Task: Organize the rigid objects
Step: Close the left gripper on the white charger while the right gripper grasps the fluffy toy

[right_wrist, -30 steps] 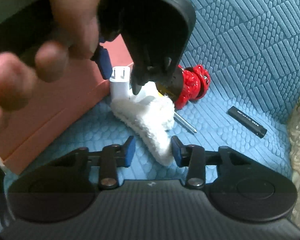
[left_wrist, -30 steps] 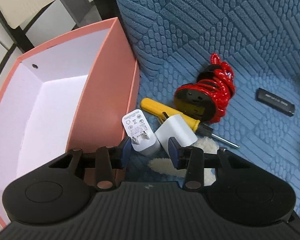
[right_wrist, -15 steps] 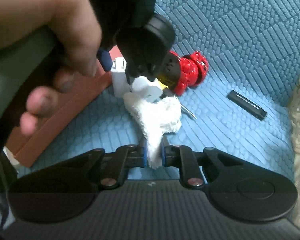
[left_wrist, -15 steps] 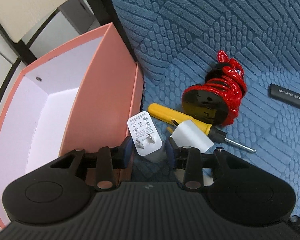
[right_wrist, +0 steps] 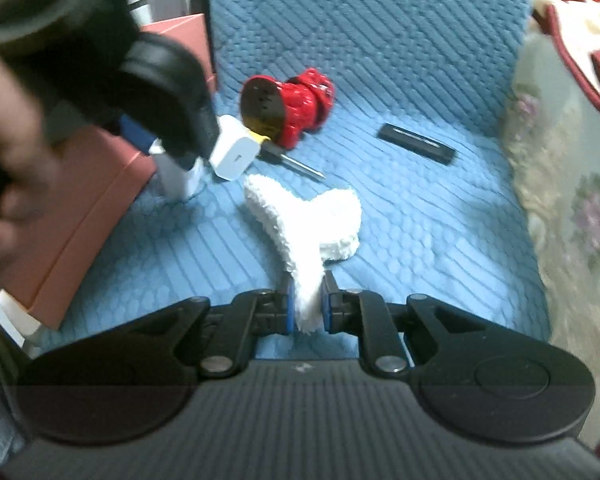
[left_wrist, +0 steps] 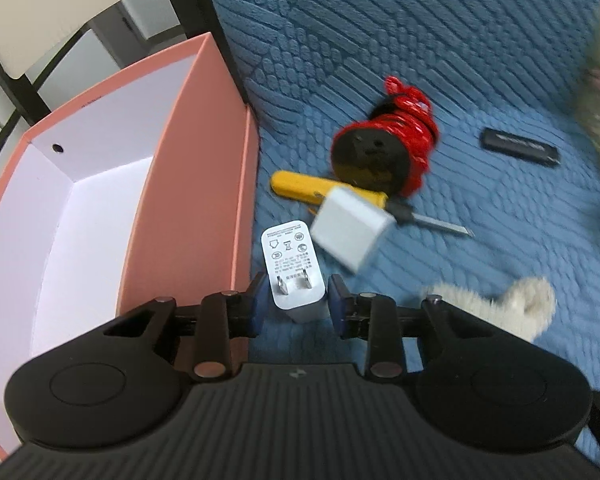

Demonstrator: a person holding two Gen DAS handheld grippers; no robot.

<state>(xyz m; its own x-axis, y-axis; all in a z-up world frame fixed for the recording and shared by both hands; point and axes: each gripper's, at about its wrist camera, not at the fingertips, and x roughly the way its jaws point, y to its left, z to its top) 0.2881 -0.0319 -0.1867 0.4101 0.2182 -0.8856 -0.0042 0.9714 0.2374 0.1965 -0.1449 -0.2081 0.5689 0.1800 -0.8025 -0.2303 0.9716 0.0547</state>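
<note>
My left gripper point(left_wrist: 298, 300) is shut on a white plug charger point(left_wrist: 294, 264), prongs facing me, held beside the open pink box point(left_wrist: 204, 184). A second white charger block point(left_wrist: 350, 232) lies on the yellow screwdriver point(left_wrist: 300, 188), next to a red cord spool point(left_wrist: 384, 152) and a black stick point(left_wrist: 518, 146). My right gripper point(right_wrist: 306, 306) is shut on a white fluffy cloth point(right_wrist: 312, 224) and holds it just above the blue cushion. The right wrist view also shows the left gripper point(right_wrist: 168, 136) with its charger point(right_wrist: 178, 176), the block point(right_wrist: 236, 152), spool point(right_wrist: 288, 108) and stick point(right_wrist: 418, 142).
The pink box point(right_wrist: 100, 184) stands open at the left with a white inside. A floral cushion point(right_wrist: 572, 200) borders the blue seat point(right_wrist: 420, 220) on the right. The blue backrest point(left_wrist: 380, 28) rises behind the objects.
My right gripper has closed on the white cloth and pulled it back to the right, off the chargers. My left gripper has closed on the plug charger and lifted it slightly.
</note>
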